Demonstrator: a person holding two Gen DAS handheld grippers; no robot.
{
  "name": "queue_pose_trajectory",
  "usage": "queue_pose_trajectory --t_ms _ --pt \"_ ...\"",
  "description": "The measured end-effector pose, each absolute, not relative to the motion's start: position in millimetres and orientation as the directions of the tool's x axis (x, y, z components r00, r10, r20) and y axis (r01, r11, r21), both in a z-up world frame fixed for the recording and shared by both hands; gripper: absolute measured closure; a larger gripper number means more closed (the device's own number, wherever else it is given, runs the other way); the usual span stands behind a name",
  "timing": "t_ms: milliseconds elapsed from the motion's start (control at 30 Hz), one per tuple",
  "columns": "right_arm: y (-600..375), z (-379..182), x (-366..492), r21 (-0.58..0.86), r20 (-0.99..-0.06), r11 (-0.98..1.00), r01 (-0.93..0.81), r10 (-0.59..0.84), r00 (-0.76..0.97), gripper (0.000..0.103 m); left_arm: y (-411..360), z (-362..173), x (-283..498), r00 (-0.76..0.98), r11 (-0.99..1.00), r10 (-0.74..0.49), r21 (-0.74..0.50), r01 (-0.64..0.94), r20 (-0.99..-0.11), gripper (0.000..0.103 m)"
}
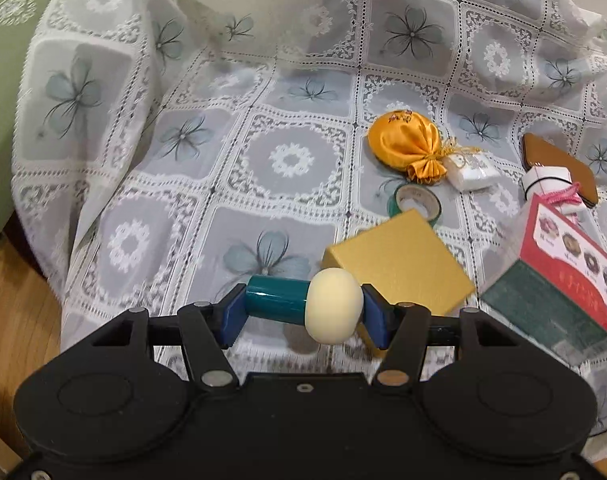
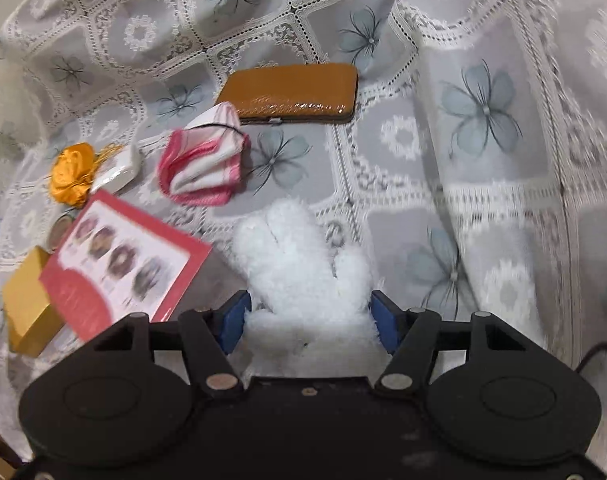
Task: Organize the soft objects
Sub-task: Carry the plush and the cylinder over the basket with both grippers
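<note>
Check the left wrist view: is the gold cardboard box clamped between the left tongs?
No, the left tongs grip a teal cylinder with a cream rounded cap; the gold cardboard box lies on the lace cloth beyond.

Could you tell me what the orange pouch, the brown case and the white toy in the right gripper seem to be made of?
Orange pouch: probably satin, from its sheen and gathered folds. Brown case: glossy, embossed, perhaps faux leather, with a small metal clasp. White toy: fluffy plush with a curly pile, held in the right gripper.
</note>
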State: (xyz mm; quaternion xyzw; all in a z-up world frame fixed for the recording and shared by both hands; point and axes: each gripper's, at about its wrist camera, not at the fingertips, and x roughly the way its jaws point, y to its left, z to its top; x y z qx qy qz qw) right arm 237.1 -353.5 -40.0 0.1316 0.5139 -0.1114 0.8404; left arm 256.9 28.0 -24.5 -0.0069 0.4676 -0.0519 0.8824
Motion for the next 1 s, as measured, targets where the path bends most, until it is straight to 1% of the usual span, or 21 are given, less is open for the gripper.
queue_pose_trajectory --t_ms 400,667,1000 --pt "-319.0 -19.0 170.6 0.233 -0.873 0.913 0.335 0.044 0.486 0.039 33.6 -21.1 199.8 0.544 0.989 -0.143 -0.104 0.102 -0.827 0.047" --pt "-290.8 5.8 119.0 0.342 -0.825 0.893 0.291 0.137 0.548 0.039 24.3 -19.2 155.1 0.526 0.979 -0.196 -0.139 0.146 -0.827 0.047" --pt "-249.8 28.5 63.7 0.435 -0.762 0.878 0.2 0.24 0.602 0.039 10.6 -16.3 102.9 0.525 0.971 -0.233 -0.162 0.178 -0.819 0.047"
